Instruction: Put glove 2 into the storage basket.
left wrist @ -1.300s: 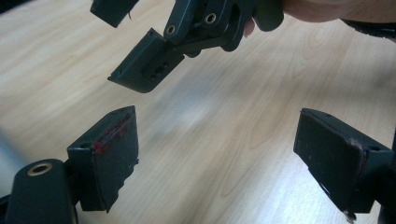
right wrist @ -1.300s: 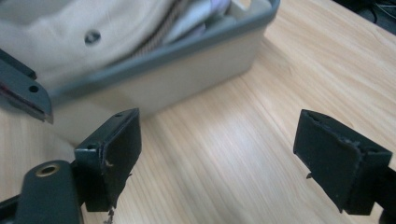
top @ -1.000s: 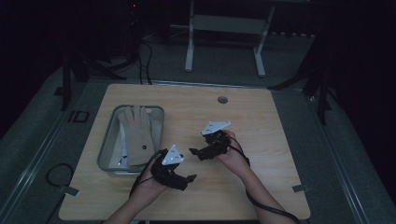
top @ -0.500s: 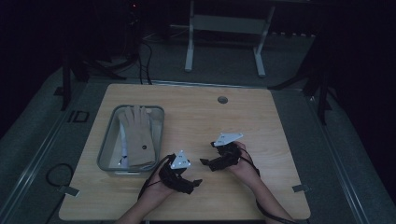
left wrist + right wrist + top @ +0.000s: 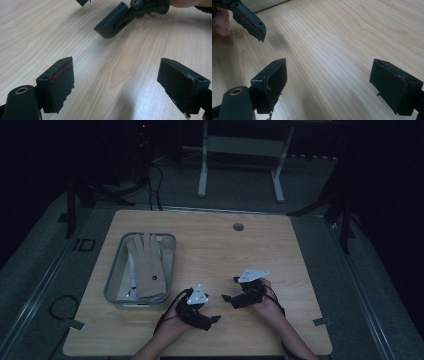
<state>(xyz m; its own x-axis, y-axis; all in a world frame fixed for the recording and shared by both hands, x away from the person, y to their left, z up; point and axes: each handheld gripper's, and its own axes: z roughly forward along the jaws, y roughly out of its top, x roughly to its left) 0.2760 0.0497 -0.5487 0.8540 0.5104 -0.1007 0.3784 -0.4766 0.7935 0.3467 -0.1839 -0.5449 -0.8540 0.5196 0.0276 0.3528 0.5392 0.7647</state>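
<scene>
My left gripper (image 5: 212, 314) hovers low over the wooden table (image 5: 220, 250) near its front edge, jaws pointing right. In the left gripper view the left gripper (image 5: 116, 75) stands open with bare wood between its pads. My right gripper (image 5: 230, 290) sits just to the right of it, jaws pointing left toward it, a small gap between the two. In the right gripper view the right gripper (image 5: 329, 75) is also open and holds nothing. Each gripper view catches a jaw of the other gripper at its top edge.
A grey bin (image 5: 114, 272) stands on the table's left half with beige gloves (image 5: 146, 265) lying inside. A round cable hole (image 5: 238, 227) sits near the far edge. A white metal frame (image 5: 240, 150) stands on the floor beyond the table.
Both hands have drawn back toward the front edge and sunk closer to the tabletop. The right gripper also shifted to the right. Jaws stay as wide as before.
</scene>
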